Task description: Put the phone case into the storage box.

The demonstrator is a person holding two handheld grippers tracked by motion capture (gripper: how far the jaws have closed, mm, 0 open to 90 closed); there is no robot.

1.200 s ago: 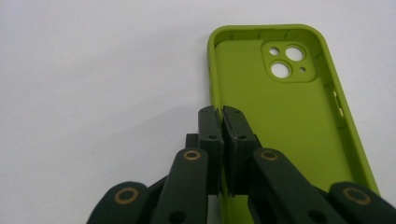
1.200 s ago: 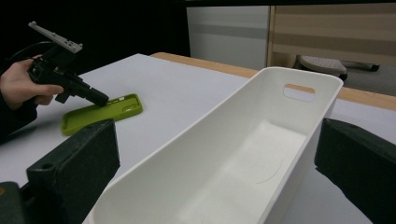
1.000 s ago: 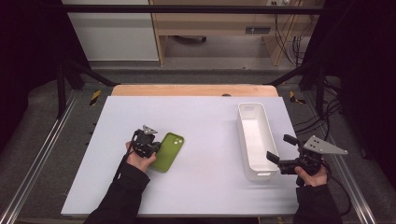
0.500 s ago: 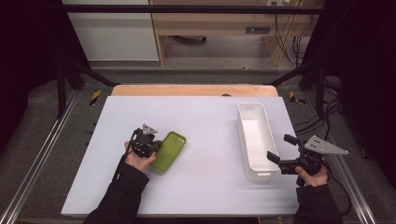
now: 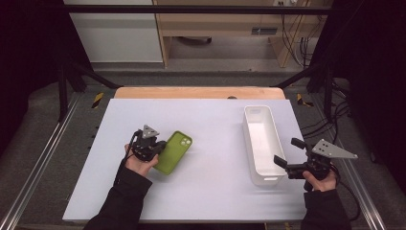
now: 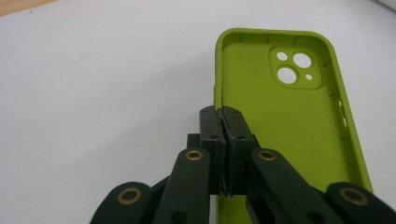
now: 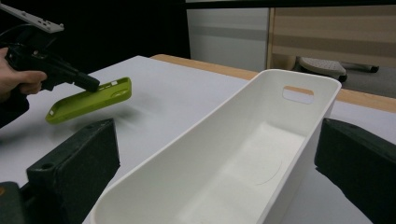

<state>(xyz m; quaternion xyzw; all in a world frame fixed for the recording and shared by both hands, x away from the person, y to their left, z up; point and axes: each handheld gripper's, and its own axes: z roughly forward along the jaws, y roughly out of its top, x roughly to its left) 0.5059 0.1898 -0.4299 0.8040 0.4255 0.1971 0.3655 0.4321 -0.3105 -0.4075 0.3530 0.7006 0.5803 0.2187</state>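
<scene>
The left gripper (image 5: 159, 146), jaws clamped on the side wall of the green case (image 5: 174, 152), has lifted it off the table (image 5: 210, 124) since a second ago; the right gripper view shows it hanging tilted above its shadow. Right of it, the white bin (image 5: 262, 143) sits empty, likely the case's destination. At far right, the right gripper (image 5: 288, 153) waits, jaws apart around the bin's near end.

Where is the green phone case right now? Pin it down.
In the high view the green phone case is at the table's left-centre, pinched by its side wall in the left gripper and lifted off the white table, well left of the white bin.
</scene>
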